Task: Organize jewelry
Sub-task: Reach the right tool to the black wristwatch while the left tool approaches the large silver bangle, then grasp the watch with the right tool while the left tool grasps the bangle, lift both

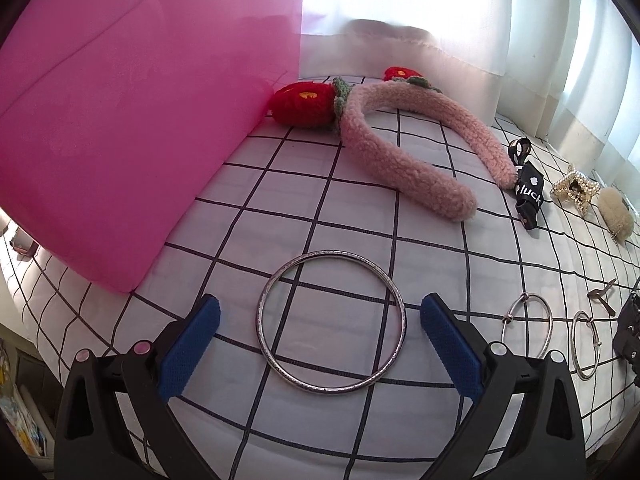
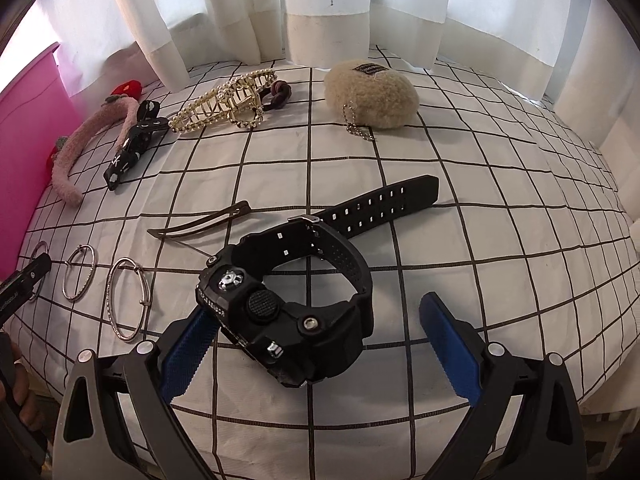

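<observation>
My left gripper (image 1: 320, 316) is open, its blue pads on either side of a large silver bangle (image 1: 331, 322) lying flat on the checked cloth, not touching it. My right gripper (image 2: 320, 318) is open around a black digital watch (image 2: 288, 312) lying on its side, its strap (image 2: 380, 204) stretched away; the left pad is close to the watch case. Two thinner silver bangles (image 1: 528, 322) (image 2: 126, 300) lie between the two grippers. A pink fluffy headband (image 1: 408, 148) with red crochet flowers (image 1: 304, 104) lies farther back.
A pink box (image 1: 120, 140) stands at the left on the cloth (image 2: 480, 240). A black "luck" strap (image 1: 528, 194), a gold pearl claw clip (image 2: 228, 100), a beige fluffy pouch (image 2: 372, 92), a brown hair tie (image 2: 280, 94) and a bronze hair clip (image 2: 200, 224) lie around. White curtains hang behind.
</observation>
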{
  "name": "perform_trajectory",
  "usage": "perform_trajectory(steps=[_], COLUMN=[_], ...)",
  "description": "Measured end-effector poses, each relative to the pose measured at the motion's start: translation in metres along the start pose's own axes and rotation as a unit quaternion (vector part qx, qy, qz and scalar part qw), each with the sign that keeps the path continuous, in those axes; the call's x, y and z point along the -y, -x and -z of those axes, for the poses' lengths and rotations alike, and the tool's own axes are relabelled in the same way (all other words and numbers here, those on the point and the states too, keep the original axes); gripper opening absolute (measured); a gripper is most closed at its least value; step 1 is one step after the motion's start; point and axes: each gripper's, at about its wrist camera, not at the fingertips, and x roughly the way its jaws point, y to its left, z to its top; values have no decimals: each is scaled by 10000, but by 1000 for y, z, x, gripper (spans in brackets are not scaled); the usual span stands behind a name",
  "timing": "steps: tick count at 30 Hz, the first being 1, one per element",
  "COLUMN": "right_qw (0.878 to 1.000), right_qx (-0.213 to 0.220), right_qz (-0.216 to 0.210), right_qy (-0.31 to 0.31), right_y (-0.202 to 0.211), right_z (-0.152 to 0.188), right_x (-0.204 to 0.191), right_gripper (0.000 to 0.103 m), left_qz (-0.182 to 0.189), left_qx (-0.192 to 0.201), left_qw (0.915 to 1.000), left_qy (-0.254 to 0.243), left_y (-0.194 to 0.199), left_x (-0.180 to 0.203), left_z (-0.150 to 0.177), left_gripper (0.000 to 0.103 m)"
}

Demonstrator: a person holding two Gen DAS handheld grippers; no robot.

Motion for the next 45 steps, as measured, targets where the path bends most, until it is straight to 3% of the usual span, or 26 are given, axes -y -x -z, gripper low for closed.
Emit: perform_trajectory(steps=[14, 19, 23, 26, 27, 28, 45], right_qw=[9988, 9991, 9993, 9988, 9983, 9981, 9977], right_qx=[485, 415, 370, 418, 445, 426, 502], right_qz=[-21, -10, -46, -141, -192, -116, -440], right_qy=[102, 59, 78, 209, 321, 420, 118], right_y=[0, 1, 2, 5, 7, 8, 26], right_z=[6, 6, 4, 5, 5, 5, -8], right_x=[-1, -1, -1, -6, -11, -15, -4], right_gripper=[95, 94, 93, 83, 70, 67, 66], left_qz=[16, 48, 183, 255, 257, 259, 442], left_qx=[236, 280, 282, 334, 343, 344, 238], left_qw=[9997, 9996, 9992, 9986, 9986, 9987, 9985], left_qy=[-43, -69, -222, -334, -317, -289, -236], left_y=[6, 7, 11, 15, 16, 16, 34], left_x=[-2, -1, 3, 9, 9, 9, 12], left_z=[7, 8, 8, 9, 9, 9, 2], left_gripper=[98, 97, 86, 72, 71, 71, 70])
